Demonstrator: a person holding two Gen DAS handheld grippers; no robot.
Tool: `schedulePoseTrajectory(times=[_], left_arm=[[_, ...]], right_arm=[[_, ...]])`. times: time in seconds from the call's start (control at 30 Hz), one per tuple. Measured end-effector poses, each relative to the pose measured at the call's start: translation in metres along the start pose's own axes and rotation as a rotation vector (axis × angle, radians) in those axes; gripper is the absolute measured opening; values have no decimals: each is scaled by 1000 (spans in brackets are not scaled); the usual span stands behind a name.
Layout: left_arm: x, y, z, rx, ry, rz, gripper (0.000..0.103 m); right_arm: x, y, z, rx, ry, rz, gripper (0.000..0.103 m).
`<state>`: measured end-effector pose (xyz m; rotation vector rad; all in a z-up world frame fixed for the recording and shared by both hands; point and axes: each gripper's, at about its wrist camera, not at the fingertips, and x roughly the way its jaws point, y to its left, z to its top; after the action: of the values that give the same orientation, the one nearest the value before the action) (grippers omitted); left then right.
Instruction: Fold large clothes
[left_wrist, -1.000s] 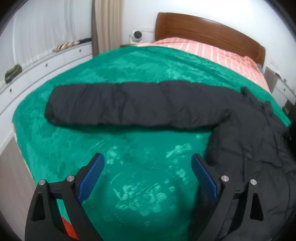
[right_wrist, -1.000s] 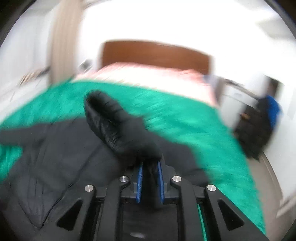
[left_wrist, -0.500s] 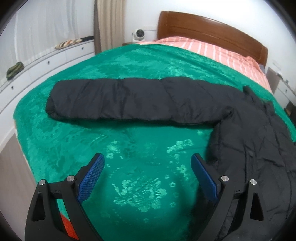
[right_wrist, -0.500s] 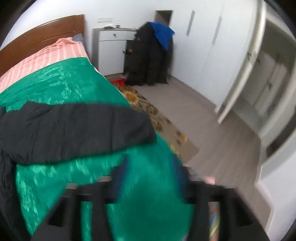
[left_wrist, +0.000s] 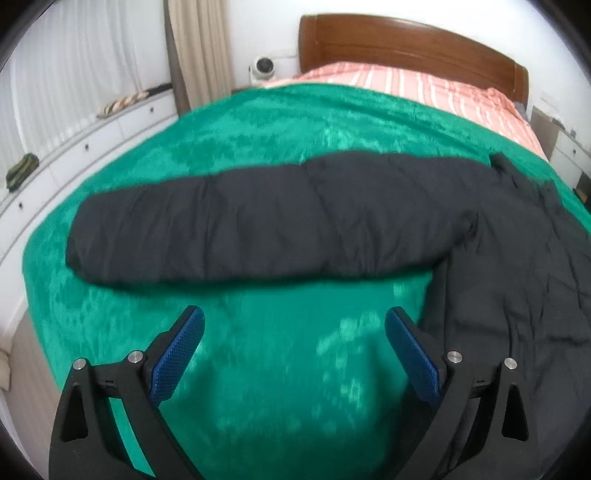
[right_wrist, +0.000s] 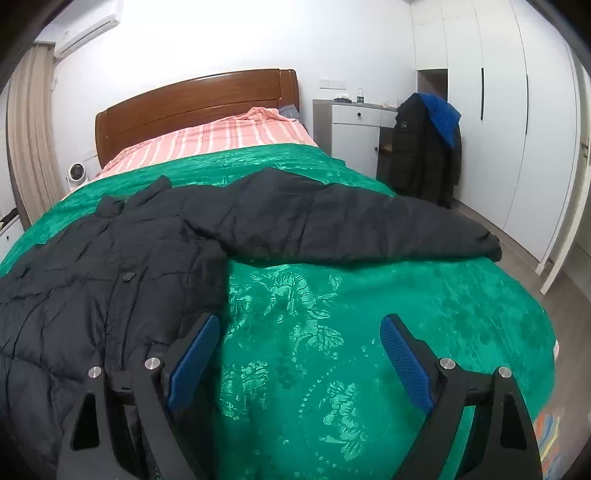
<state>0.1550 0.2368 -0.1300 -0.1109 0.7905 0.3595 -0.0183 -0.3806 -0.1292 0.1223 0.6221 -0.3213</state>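
A large black padded jacket (right_wrist: 92, 266) lies spread flat on the green bedspread (right_wrist: 332, 332). In the left wrist view its left sleeve (left_wrist: 258, 229) stretches out across the bed, and its body (left_wrist: 524, 280) lies at the right. In the right wrist view the other sleeve (right_wrist: 351, 225) stretches to the right edge of the bed. My left gripper (left_wrist: 293, 325) is open and empty above the bedspread, short of the sleeve. My right gripper (right_wrist: 299, 332) is open and empty beside the jacket's body.
A wooden headboard (right_wrist: 192, 99) and striped pink bedding (right_wrist: 221, 138) are at the far end. White drawers (left_wrist: 74, 155) run along the left of the bed. A dark coat (right_wrist: 424, 147) hangs by a white cabinet (right_wrist: 354, 129) at right, near wardrobes (right_wrist: 517, 110).
My right gripper let go of the right sleeve, opened, and swung round; the sleeve now lies stretched out on the bed. My left gripper moved closer to the left sleeve.
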Motion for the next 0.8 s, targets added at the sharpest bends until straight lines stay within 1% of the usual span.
schedulePoseTrajectory(times=[0.03, 0.1, 0.17, 0.2, 0.23, 0.27, 0.3, 0.4, 0.43, 0.53, 0.7, 0.8], left_arm=[[4, -1, 4, 0, 0, 4, 99], [22, -3, 11, -1, 40, 29, 99], [42, -3, 14, -11, 104, 48, 99], [56, -3, 12, -20, 154, 62, 102], [70, -1, 8, -45, 196, 58, 103], [72, 5, 4, -89, 169, 42, 103], [70, 8, 2, -109, 146, 51, 103], [68, 4, -2, -96, 114, 70, 103], [67, 5, -4, -101, 105, 64, 103], [68, 10, -5, -121, 107, 39, 103], [67, 11, -4, -121, 104, 40, 103], [65, 11, -6, -121, 104, 40, 103]], right_arm=[[3, -1, -4, 7, 12, -1, 90], [13, -10, -6, 48, 57, -10, 90], [16, -19, -4, 88, 71, -4, 90], [16, -22, -4, 103, 74, 0, 90], [15, -26, -5, 122, 76, 5, 90], [16, -25, -6, 130, 76, 6, 90], [16, -26, -7, 136, 76, 6, 90], [18, -25, -8, 133, 81, 3, 90], [18, -25, -7, 130, 84, 4, 90], [22, -21, -8, 110, 98, 3, 90], [21, -19, -9, 103, 89, 7, 90], [25, -19, -9, 107, 103, 7, 90]])
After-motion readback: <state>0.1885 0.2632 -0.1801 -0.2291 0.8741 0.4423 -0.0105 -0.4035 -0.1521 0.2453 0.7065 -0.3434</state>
